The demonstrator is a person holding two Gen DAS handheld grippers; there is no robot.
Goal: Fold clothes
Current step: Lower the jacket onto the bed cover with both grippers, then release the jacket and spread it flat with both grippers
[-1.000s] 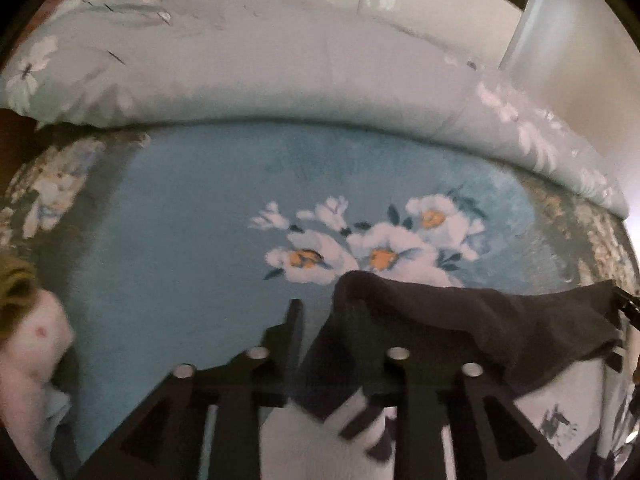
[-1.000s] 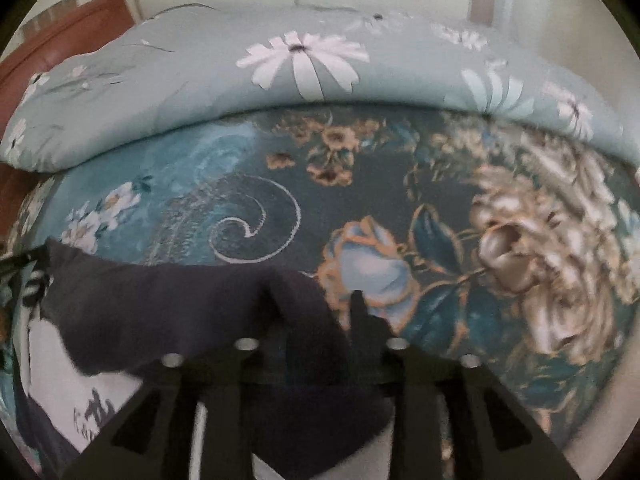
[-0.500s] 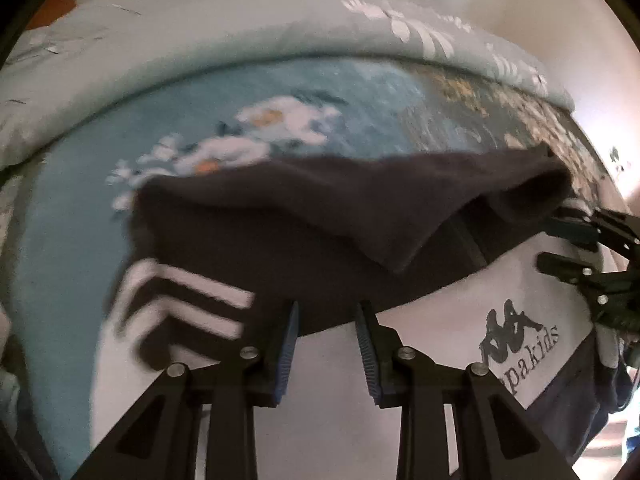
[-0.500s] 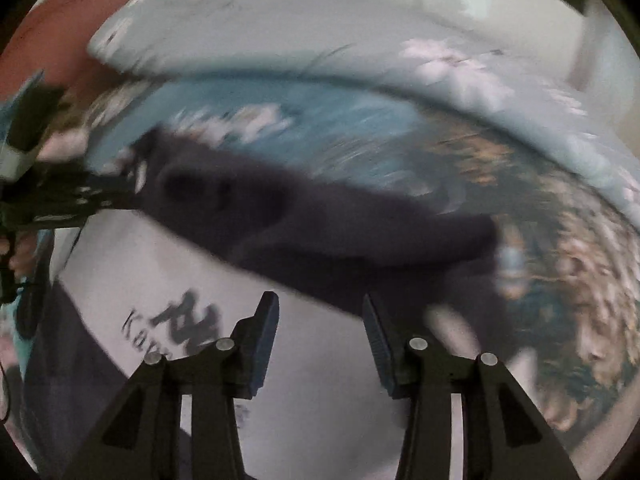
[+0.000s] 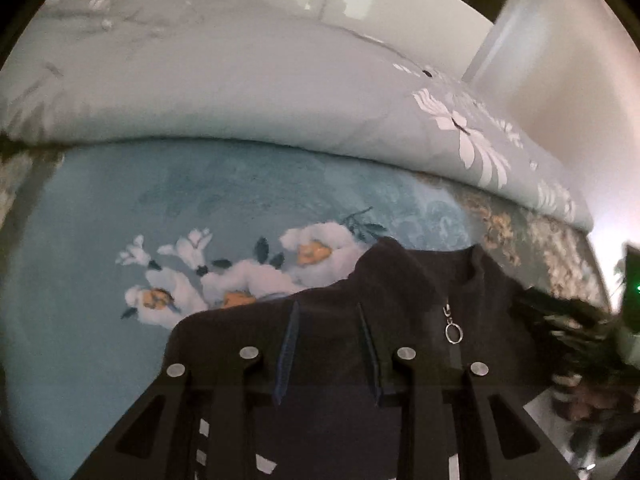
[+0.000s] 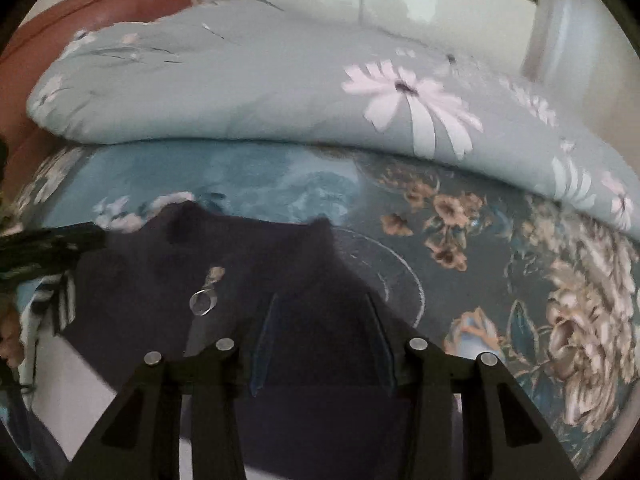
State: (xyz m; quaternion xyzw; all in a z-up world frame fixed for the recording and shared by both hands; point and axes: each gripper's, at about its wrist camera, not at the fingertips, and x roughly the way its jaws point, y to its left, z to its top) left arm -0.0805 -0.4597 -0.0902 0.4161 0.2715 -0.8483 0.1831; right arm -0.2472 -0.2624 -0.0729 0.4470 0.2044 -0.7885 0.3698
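A dark navy zip jacket point(image 5: 404, 312) with white panels and a ring zip pull point(image 5: 454, 333) lies on the floral bedspread; its collar end points away from me. My left gripper point(image 5: 328, 344) is open, its fingers spread just above the jacket's shoulder, with nothing between them. In the right wrist view the same jacket point(image 6: 248, 264) shows with its zip pull point(image 6: 203, 303). My right gripper point(image 6: 320, 332) is open above the jacket's other shoulder, empty. The left gripper shows blurred at that view's left edge point(image 6: 44, 248).
A rolled pale-blue quilt point(image 5: 248, 92) with white daisies lies across the back of the bed point(image 6: 280, 96). The blue floral bedspread point(image 5: 200, 208) spreads between it and the jacket. A reddish headboard point(image 6: 80, 12) stands at the back left.
Both grippers let go of the dark fabric they held a second ago and now stand open. The jacket's top has been laid flat, collar and zip pull now showing.
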